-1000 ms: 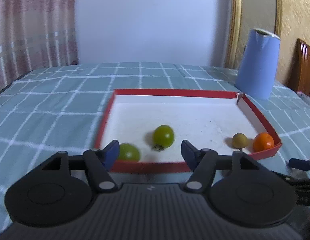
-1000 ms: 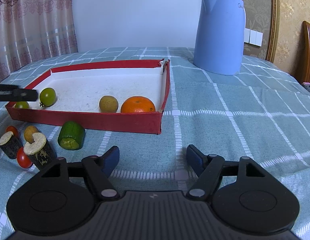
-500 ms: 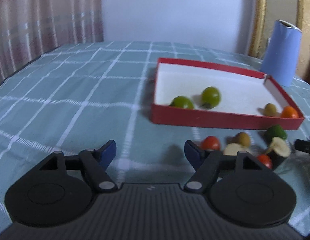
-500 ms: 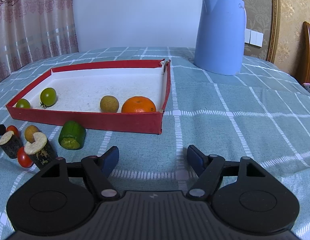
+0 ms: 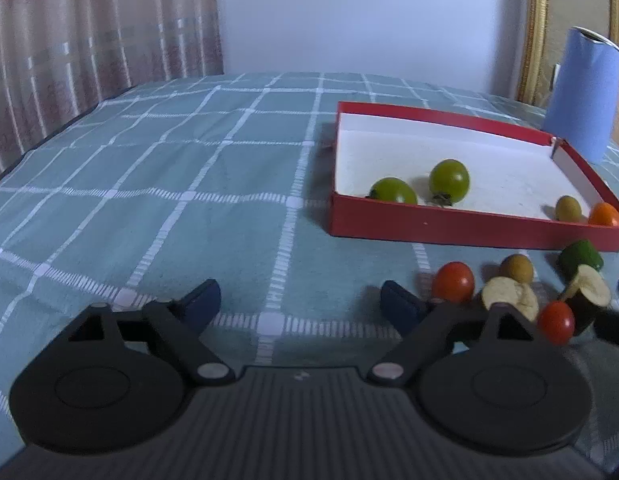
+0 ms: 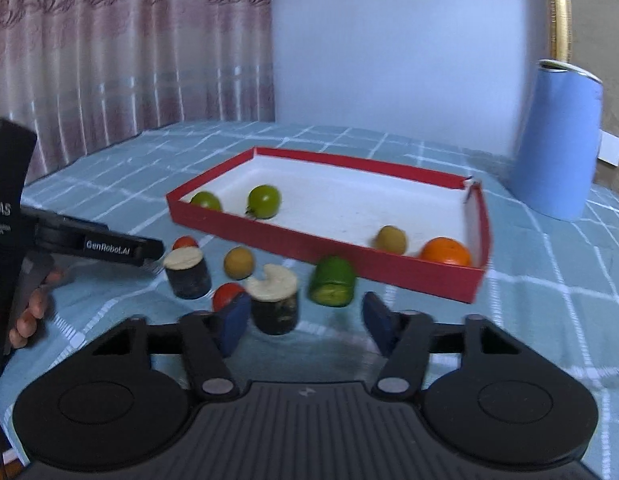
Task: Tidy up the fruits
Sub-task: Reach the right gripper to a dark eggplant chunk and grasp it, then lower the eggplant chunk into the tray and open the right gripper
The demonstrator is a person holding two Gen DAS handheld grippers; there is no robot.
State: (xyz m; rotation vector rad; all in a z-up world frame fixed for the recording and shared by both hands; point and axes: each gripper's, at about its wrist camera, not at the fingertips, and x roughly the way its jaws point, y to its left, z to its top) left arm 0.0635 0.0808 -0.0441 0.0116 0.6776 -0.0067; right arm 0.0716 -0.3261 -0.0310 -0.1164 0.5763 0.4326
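A red tray (image 5: 441,224) (image 6: 309,236) holds two green tomatoes (image 5: 449,181) (image 6: 263,201), a small brown fruit (image 5: 568,208) (image 6: 390,239) and an orange (image 5: 605,214) (image 6: 445,251). In front of it on the cloth lie two red tomatoes (image 5: 453,281) (image 6: 228,295), a brown fruit (image 5: 517,267) (image 6: 238,262), two dark eggplant pieces (image 6: 187,270) (image 6: 275,298) and a green cucumber piece (image 5: 580,255) (image 6: 333,286). My left gripper (image 5: 299,300) is open and empty, left of the loose pieces. My right gripper (image 6: 305,320) is open and empty just before the eggplant piece and the cucumber piece.
A blue kettle (image 5: 585,92) (image 6: 559,140) stands behind the tray at the right. The table has a teal checked cloth (image 5: 169,200). The left gripper's body (image 6: 89,246) and the hand holding it show at the left of the right wrist view. A curtain hangs behind.
My left gripper has drawn back from the tray and shifted left, above the cloth. My right gripper has moved left and forward toward the loose pieces.
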